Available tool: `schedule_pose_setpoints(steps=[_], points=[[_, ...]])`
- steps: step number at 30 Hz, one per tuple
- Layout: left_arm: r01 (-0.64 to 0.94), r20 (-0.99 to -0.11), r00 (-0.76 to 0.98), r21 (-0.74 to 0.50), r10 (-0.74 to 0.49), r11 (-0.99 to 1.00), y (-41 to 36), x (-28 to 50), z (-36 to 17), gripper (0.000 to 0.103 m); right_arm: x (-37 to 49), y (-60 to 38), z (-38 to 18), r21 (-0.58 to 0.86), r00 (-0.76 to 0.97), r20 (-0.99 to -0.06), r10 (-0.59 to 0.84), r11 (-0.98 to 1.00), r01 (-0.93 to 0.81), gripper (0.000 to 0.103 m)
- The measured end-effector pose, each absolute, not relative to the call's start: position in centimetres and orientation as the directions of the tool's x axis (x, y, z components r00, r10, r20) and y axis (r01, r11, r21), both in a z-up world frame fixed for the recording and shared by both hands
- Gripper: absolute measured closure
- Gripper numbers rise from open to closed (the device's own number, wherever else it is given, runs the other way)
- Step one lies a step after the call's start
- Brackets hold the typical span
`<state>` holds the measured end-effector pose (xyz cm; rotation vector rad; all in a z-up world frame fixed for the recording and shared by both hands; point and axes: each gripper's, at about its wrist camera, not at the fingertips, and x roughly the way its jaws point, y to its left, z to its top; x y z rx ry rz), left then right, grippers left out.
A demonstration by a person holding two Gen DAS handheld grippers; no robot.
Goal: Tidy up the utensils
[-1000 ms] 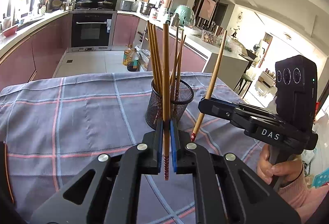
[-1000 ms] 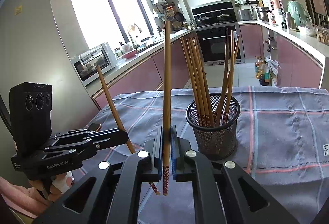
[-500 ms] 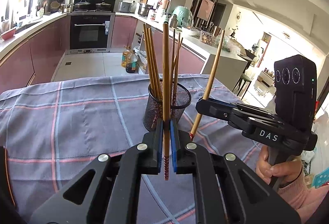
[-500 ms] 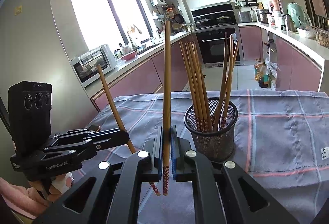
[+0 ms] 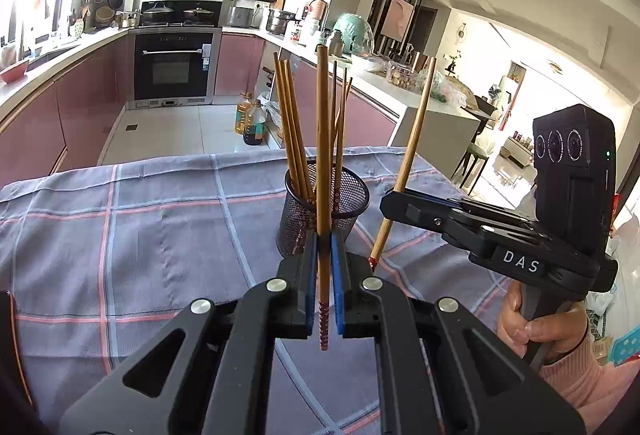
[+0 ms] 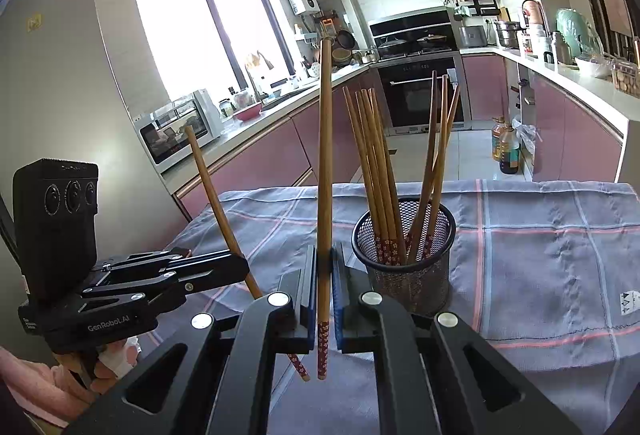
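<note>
A black mesh cup (image 5: pixel 326 209) (image 6: pixel 404 269) stands on the checked tablecloth and holds several wooden chopsticks with red patterned ends. My left gripper (image 5: pixel 324 259) is shut on one upright chopstick (image 5: pixel 322 139), just in front of the cup. My right gripper (image 6: pixel 325 275) is shut on another upright chopstick (image 6: pixel 325 155), to the left of the cup in its view. Each gripper shows in the other's view, the right gripper (image 5: pixel 386 201) beside the cup with its chopstick (image 5: pixel 408 155) tilted, the left gripper (image 6: pixel 240 267) with its chopstick (image 6: pixel 216 203) tilted.
The grey cloth with pink and white lines (image 5: pixel 140 227) covers the table (image 6: pixel 560 255). Its far edge drops to a kitchen floor where oil bottles (image 5: pixel 250 119) stand. Counters and an oven (image 5: pixel 172 67) line the back.
Both grippers have risen a little and drawn back slightly from the cup, which sits lower and farther in both views. Both keep their chopsticks.
</note>
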<state>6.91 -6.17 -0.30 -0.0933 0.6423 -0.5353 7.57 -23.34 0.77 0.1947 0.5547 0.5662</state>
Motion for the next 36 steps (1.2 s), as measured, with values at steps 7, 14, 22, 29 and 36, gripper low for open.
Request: schedule_pose_setpoints(steps=[7,14,22,29,36], points=[[0.449,-0.542,0.674,-0.24,-0.503,0.861,-6.2,7.1,0.0,0.095,7.7,-23.5,1.1,0.316,0.708,-0.438,0.553,0.833,-0.455,0.097],[0.452,-0.537,0.675,-0.241,-0.506,0.859,-6.3,7.5,0.3,0.095,7.9,-23.5,1.5,0.307,0.715,-0.433,0.549,0.835,-0.456,0.097],[0.457,-0.531,0.677,-0.241,-0.511,0.856,-6.5,7.8,0.6,0.095,8.0,-23.6,1.5,0.303,0.719,-0.43,0.546,0.838,-0.455,0.097],[0.461,-0.529,0.675,-0.242,-0.514,0.854,-6.8,8.0,0.8,0.095,8.1,-23.7,1.5,0.302,0.72,-0.429,0.545,0.838,-0.454,0.097],[0.464,-0.526,0.676,-0.239,-0.515,0.853,-7.1,8.3,1.1,0.095,8.2,-23.7,1.5,0.303,0.72,-0.43,0.545,0.838,-0.453,0.097]])
